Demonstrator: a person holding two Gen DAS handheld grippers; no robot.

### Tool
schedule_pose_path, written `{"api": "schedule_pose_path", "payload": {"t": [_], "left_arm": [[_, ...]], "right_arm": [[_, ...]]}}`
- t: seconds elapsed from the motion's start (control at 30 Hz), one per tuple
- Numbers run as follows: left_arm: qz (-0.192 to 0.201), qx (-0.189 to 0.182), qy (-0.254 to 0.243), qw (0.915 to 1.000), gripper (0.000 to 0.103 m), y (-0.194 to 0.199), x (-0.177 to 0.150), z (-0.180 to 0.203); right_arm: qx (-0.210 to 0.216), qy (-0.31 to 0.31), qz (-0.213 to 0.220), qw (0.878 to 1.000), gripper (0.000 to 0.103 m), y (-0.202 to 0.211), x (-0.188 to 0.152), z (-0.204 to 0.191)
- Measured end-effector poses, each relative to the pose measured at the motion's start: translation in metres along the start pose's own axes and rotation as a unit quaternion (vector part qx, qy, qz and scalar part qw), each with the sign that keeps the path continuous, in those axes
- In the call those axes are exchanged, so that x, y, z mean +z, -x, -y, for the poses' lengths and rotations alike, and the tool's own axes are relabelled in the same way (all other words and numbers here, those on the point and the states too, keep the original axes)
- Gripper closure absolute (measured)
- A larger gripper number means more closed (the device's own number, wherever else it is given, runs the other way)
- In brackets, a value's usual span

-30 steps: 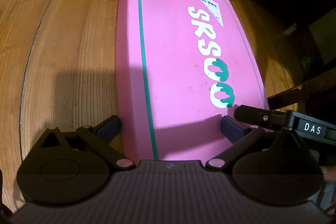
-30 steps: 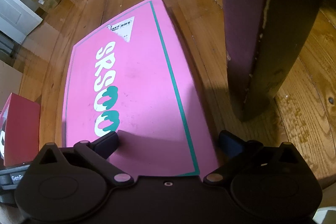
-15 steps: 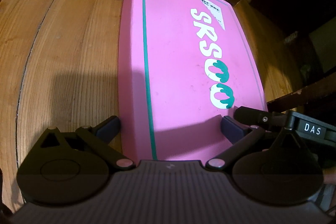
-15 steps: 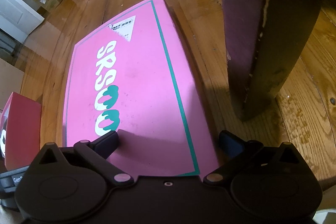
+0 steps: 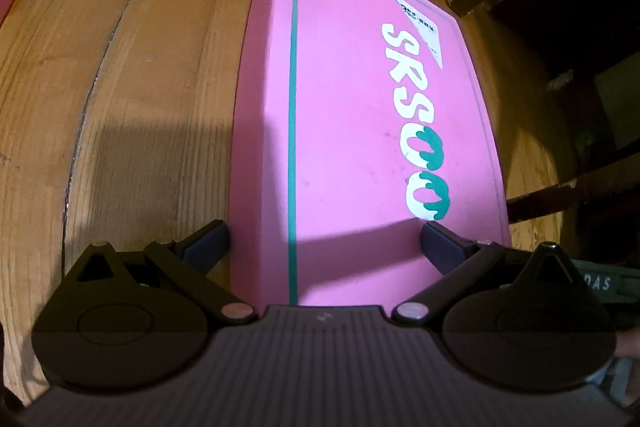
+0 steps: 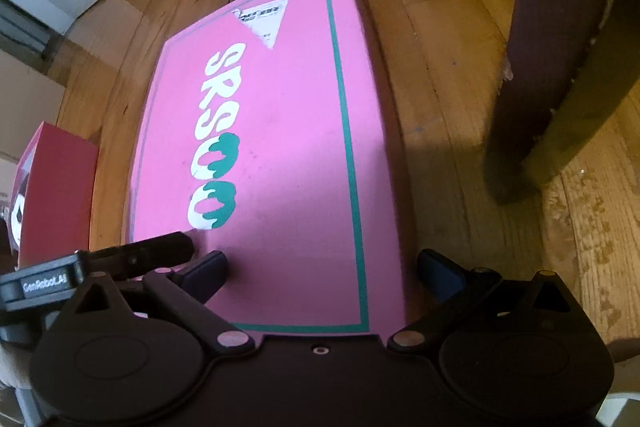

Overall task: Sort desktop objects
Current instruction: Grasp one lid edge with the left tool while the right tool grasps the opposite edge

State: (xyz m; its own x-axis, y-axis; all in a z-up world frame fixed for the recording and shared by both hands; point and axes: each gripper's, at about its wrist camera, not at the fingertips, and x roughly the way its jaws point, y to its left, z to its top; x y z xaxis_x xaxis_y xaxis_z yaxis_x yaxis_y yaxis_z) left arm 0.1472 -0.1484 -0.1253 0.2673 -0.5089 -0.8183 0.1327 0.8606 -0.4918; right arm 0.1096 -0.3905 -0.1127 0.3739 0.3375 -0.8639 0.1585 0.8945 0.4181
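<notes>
Both views slid slightly along pink box, lettered "SRSOO", flat on wood counter. Left gripper and right gripper spread, straddling its near corners. Right view shows "GenRobot.AI" tag, red box.

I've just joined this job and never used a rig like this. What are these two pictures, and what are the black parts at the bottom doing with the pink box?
Each picture comes from a fisheye camera mounted on a hand-held gripper, looking forward along its two fingers. One view is from the left hand-held gripper, the other from the right hand-held gripper. Both are open, each straddling a near corner of the flat pink box lettered SRSOO, which lies on the wooden surface. Neither clearly clamps it. A red box sits to its left, and a dark wooden furniture leg stands to its right.
</notes>
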Motion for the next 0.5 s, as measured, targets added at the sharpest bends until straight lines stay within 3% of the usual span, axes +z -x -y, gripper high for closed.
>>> {"api": "schedule_pose_path", "payload": {"t": [0.17,0.5], "left_arm": [[0.012,0.002,-0.037,0.9992,0.0,-0.004,-0.003,0.009],[0.025,0.005,-0.039,0.9989,0.0,-0.004,-0.006,0.014]], "right_arm": [[0.003,-0.027,0.023,0.999,0.0,-0.004,0.006,0.009],[0.005,-0.035,0.036,0.999,0.0,-0.009,0.002,0.008]]}}
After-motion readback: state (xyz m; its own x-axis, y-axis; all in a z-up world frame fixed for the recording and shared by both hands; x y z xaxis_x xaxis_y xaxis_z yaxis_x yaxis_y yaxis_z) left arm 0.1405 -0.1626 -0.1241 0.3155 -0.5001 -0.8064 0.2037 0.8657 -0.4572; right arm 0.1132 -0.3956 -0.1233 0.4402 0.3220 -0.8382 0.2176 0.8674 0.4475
